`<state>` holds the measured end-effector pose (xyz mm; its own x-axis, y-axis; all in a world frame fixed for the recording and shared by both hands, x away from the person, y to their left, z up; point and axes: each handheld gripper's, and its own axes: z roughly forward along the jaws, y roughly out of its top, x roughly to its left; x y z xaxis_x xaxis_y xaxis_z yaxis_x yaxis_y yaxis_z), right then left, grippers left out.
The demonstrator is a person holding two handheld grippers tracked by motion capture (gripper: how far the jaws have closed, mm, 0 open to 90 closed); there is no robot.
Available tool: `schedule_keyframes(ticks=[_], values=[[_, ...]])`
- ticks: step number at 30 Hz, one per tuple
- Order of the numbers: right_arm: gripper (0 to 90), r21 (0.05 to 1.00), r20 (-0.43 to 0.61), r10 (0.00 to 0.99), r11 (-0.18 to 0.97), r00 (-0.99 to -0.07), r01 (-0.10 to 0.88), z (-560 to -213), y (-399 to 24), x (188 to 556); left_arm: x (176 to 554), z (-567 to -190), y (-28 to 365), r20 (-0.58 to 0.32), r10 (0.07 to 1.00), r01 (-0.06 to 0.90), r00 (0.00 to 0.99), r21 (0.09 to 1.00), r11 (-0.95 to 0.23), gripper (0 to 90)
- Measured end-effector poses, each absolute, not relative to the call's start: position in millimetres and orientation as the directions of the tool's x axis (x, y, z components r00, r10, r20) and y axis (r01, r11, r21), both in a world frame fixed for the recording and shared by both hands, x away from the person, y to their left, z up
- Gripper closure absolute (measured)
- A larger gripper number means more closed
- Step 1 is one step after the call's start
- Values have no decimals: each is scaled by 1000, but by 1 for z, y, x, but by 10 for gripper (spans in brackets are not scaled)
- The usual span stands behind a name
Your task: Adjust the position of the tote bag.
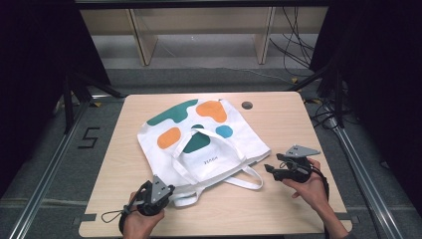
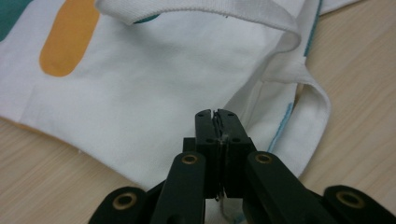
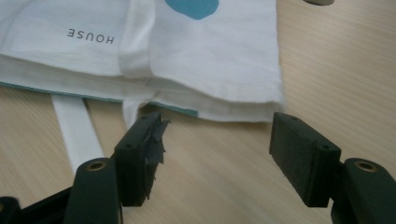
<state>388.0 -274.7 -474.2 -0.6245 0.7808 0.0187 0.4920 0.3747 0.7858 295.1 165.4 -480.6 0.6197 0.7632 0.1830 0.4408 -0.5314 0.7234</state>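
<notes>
The left gripper (image 2: pixel 217 114) was seen with its two black jaws pressed together, no gap left between the pads. In the left gripper view the jaw tips lay against the white cloth of the tote bag (image 2: pixel 154 93), at its near edge; whether a fold of cloth was pinched between them could not be told from the pictures. In the high view this gripper (image 1: pixel 168 191) was held at the bag's near left corner, beside a loop of white handle (image 1: pixel 186 198).

The right gripper (image 3: pixel 217 140) was seen with its jaws well apart and nothing between them; bare table (image 3: pixel 224 177) lay under the gap. The bag's hem stood just beyond the jaw tips, untouched. A frayed scrap of dark tape was seen on the inner face of one pad.

The bag (image 1: pixel 199 144) lay flat on the middle of the wooden table (image 1: pixel 278 209), printed with green, orange and blue shapes, its handles (image 1: pixel 246 177) spread toward the person.

The printed word "HOUSE", upside down, and a blue blob were made out in the right gripper view. An orange shape (image 2: pixel 67 39) and a blue-piped seam were shown by the left gripper view. Both hands and a small dark disc (image 1: pixel 247 105) near the far table edge were given by the high view.
</notes>
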Motion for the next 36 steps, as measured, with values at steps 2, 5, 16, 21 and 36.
schedule_keyframes(ticks=[2, 5, 16, 21, 36], values=[[357, 782, 12, 782, 380, -623, 493, -475, -274, 388, 295, -481, 172, 176, 777, 452, 604, 727, -517, 874], [357, 772, -3, 778, 401, -628, 493, -478, -270, 388, 295, -480, 181, 178, 790, 456, 586, 733, -504, 871], [322, 708, -80, 749, 507, -657, 492, -498, -245, 411, 299, -478, 187, 142, 824, 458, 548, 774, -438, 874], [319, 695, -119, 753, 529, -647, 487, -502, -236, 421, 299, -478, 188, 155, 819, 463, 552, 760, -456, 871], [715, 700, -195, 746, 560, -637, 442, -506, -237, 442, 300, -481, 192, 163, 814, 474, 557, 743, -473, 818]])
